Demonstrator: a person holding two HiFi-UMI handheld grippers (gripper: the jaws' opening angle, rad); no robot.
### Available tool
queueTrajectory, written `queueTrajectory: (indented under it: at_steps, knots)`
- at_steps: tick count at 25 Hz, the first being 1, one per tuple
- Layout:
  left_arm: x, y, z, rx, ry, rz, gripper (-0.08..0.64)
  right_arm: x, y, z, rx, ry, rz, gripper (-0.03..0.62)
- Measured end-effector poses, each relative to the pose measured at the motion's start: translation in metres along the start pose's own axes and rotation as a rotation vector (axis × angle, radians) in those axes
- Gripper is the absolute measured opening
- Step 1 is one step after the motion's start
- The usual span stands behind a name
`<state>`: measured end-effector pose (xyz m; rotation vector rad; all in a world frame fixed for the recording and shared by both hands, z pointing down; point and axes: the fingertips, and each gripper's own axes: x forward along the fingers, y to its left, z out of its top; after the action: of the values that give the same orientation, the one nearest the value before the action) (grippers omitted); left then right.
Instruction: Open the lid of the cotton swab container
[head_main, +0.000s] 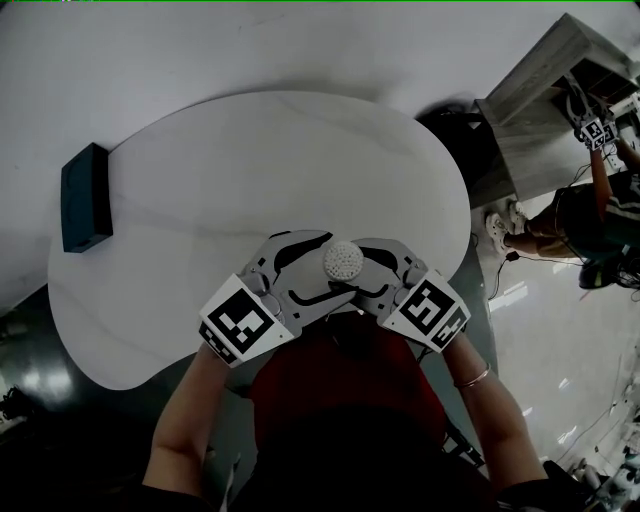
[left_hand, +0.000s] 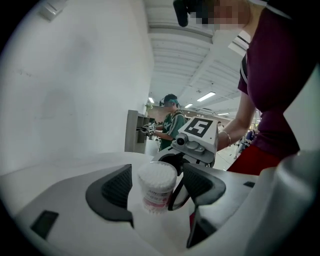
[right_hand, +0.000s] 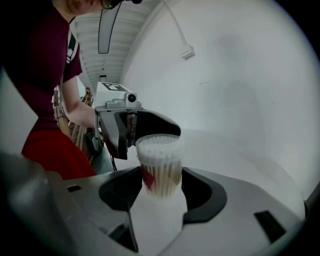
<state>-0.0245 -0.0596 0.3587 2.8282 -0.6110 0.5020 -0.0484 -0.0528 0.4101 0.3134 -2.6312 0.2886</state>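
Observation:
The cotton swab container (head_main: 342, 260), a small clear tub packed with white swabs, stands near the front edge of the white table (head_main: 250, 150). My left gripper (head_main: 325, 265) comes at it from the left and my right gripper (head_main: 362, 270) from the right. In the left gripper view the container (left_hand: 156, 177) sits between the dark pads (left_hand: 117, 187) of the left gripper (left_hand: 157, 192) with a narrow gap on each side. In the right gripper view the right gripper (right_hand: 161, 192) has its pads (right_hand: 200, 192) against the container's (right_hand: 160, 165) lower body. Whether the lid is on I cannot tell.
A dark teal box (head_main: 85, 197) lies at the table's far left edge. Beyond the table at the upper right stand a grey shelf unit (head_main: 540, 90) and another person (head_main: 590, 210). My own body is close behind the table's front edge.

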Motion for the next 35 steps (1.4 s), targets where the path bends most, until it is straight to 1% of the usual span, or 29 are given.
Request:
queueTrajectory:
  at_steps: [3, 9, 13, 15, 18, 25, 29, 32, 35]
  knots:
    - [0.002, -0.008, -0.004, 0.028, 0.032, -0.037, 0.296, 0.001, 0.008, -0.001, -0.024, 0.010, 0.010, 0.256]
    - [0.002, -0.010, -0.008, 0.034, 0.040, -0.042, 0.289, 0.002, 0.014, -0.004, -0.037, 0.013, -0.001, 0.256]
    - [0.003, -0.012, -0.007, 0.040, 0.042, -0.064, 0.279, 0.000, 0.014, -0.005, -0.044, 0.004, -0.022, 0.256]
    - [0.004, -0.012, -0.007, 0.031, 0.044, -0.075, 0.278, -0.001, 0.013, -0.005, -0.040, -0.001, -0.030, 0.256]
    - [0.007, -0.012, -0.009, 0.021, 0.056, -0.094, 0.276, -0.003, 0.012, -0.008, -0.037, -0.006, -0.041, 0.256]
    - [0.016, -0.010, -0.007, 0.030, 0.090, -0.124, 0.276, -0.008, 0.002, -0.010, -0.061, -0.012, -0.087, 0.256]
    - [0.023, -0.011, 0.001, -0.028, 0.077, -0.149, 0.275, -0.010, -0.005, -0.016, -0.118, 0.020, -0.121, 0.253]
    - [0.027, -0.009, 0.001, -0.062, 0.083, -0.156, 0.276, -0.012, -0.008, -0.018, -0.103, 0.018, -0.125, 0.253]
    - [0.029, -0.010, 0.000, -0.114, 0.092, -0.189, 0.276, -0.014, -0.009, -0.021, -0.125, 0.026, -0.126, 0.253]
